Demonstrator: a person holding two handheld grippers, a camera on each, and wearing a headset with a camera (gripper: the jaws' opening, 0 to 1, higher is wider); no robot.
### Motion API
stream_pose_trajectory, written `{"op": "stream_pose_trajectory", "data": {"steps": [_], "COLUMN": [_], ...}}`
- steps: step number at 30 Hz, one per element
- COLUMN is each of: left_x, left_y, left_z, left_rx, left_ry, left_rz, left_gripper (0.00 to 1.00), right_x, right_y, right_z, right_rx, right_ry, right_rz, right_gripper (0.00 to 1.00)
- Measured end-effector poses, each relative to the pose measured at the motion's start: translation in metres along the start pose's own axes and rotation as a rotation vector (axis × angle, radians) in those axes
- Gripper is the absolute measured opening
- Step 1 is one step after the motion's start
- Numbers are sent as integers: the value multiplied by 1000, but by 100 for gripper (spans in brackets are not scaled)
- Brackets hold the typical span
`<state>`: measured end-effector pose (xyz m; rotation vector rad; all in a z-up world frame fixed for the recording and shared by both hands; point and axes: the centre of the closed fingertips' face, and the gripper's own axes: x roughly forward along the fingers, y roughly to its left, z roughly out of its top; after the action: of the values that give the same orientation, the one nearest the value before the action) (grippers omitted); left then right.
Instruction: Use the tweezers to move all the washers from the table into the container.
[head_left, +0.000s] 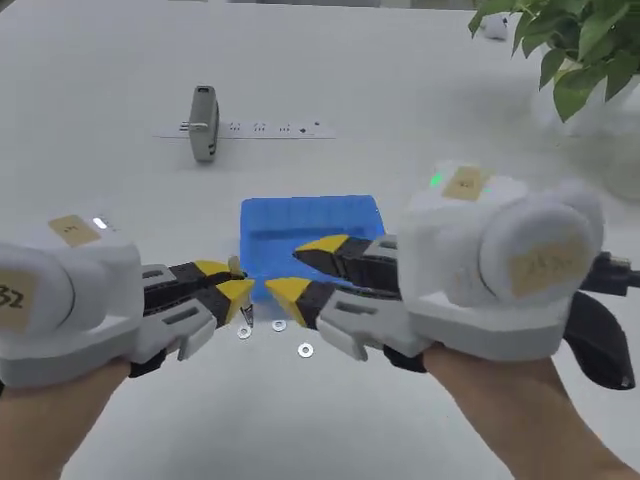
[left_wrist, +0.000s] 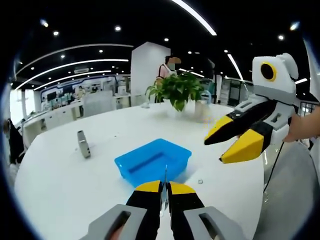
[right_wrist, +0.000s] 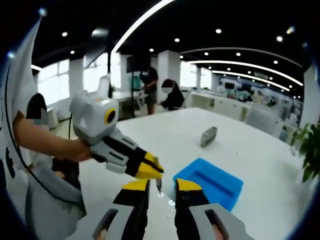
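Three washers (head_left: 279, 325) sit on the table (head_left: 400, 100) at 6 o'clock of the container (head_left: 310, 215) in the head view; the left gripper view catches one (left_wrist: 200, 181). The left gripper (head_left: 238, 285) is clamped on the tweezers (head_left: 246, 316), tips down by the leftmost washer. The right gripper (head_left: 283, 270) gapes wide, empty.

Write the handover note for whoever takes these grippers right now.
Left gripper: shut on the thin metal tweezers, tips pointing down at the white table just short of the shallow blue plastic container.
Right gripper: open, holding nothing, close beside the left one.
Three small metal ring washers lie on the table in front of the container, below the grippers.
Done: tweezers in hand. No washer can be made out in the container.
Left: lift each washer with the tweezers and drop it in the container.
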<state>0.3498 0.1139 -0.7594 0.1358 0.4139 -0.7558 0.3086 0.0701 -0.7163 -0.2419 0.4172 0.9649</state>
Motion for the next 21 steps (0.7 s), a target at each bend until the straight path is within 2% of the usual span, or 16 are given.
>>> {"op": "stream_pose_trajectory", "data": {"steps": [3,9,14,21], "left_x": [4,9,5,0], "left_y": [4,4,1,0], "left_z": [-5,-14,-15,-15], "left_rx": [-23,-31,-19,18], "left_ry": [12,43,61,76], "left_rz": [2,6,-2,1], "left_gripper": [1,1,0,0], "right_x": [-19,-36,-36,-32], "right_y": [-1,-3,-5,0], "right_z": [-21,-48,-43,-43], "right_rx": [57,149,168,163], "right_ry": [29,57,40,44], "right_rz": [-26,-60,-60,-47], "right_gripper": [16,15,12,12]}}
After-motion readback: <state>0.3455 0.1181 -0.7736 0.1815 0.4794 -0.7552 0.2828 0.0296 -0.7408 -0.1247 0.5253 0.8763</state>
